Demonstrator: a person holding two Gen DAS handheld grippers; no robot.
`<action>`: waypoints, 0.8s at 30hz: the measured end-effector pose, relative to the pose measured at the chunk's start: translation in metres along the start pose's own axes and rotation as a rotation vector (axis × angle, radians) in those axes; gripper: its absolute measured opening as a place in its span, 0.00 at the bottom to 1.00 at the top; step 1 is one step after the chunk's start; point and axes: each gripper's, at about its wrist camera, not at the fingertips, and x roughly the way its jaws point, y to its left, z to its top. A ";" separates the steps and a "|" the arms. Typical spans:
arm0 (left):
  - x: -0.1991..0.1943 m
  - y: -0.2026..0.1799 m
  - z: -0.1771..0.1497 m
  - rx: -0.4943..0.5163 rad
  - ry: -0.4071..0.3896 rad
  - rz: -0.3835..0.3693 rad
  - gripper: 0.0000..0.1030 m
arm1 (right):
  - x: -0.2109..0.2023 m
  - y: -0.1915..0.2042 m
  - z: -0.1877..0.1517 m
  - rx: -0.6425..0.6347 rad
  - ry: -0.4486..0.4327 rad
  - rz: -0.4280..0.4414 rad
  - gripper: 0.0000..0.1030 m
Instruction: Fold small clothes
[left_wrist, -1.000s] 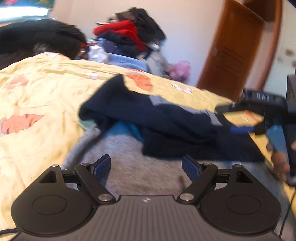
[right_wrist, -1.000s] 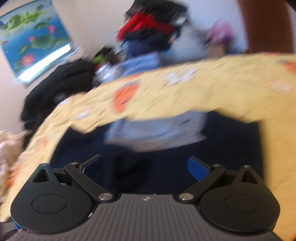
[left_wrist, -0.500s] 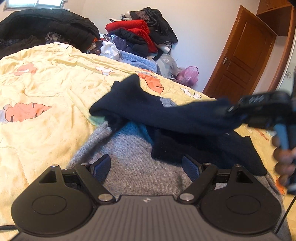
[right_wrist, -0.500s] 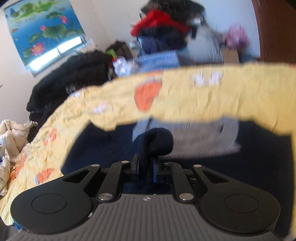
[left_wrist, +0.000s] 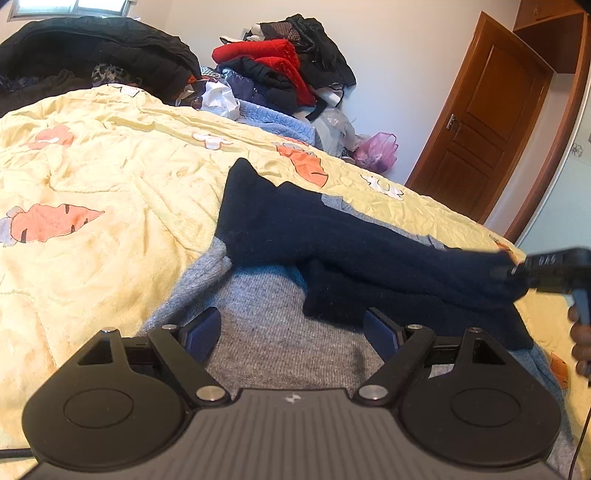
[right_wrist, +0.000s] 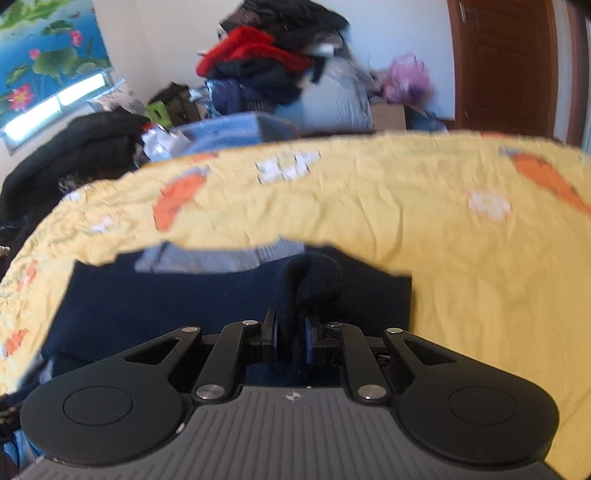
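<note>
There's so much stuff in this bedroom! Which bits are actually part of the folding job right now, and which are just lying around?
Part of the job:
- navy sweater, one end pinched in the shut right gripper
- grey sweater under it
- left gripper, open above the grey sweater

Just lying about:
- heap of clothes by the wall
- black coat
- pink bag
- yellow carrot bedspread
- wooden door

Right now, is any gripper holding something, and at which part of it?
The right gripper is shut on the dark blue garment, pinching a bunched fold at its edge. The left gripper is open and holds nothing.
</note>
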 end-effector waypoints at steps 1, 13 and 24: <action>0.000 -0.001 0.000 0.002 0.000 0.002 0.82 | 0.005 0.000 -0.005 0.004 0.017 -0.004 0.21; 0.001 -0.003 -0.001 0.011 0.003 0.012 0.83 | -0.021 -0.003 -0.014 0.082 -0.144 -0.096 0.43; 0.001 -0.006 -0.001 0.029 0.010 0.023 0.84 | 0.028 0.025 -0.029 -0.062 -0.089 -0.074 0.44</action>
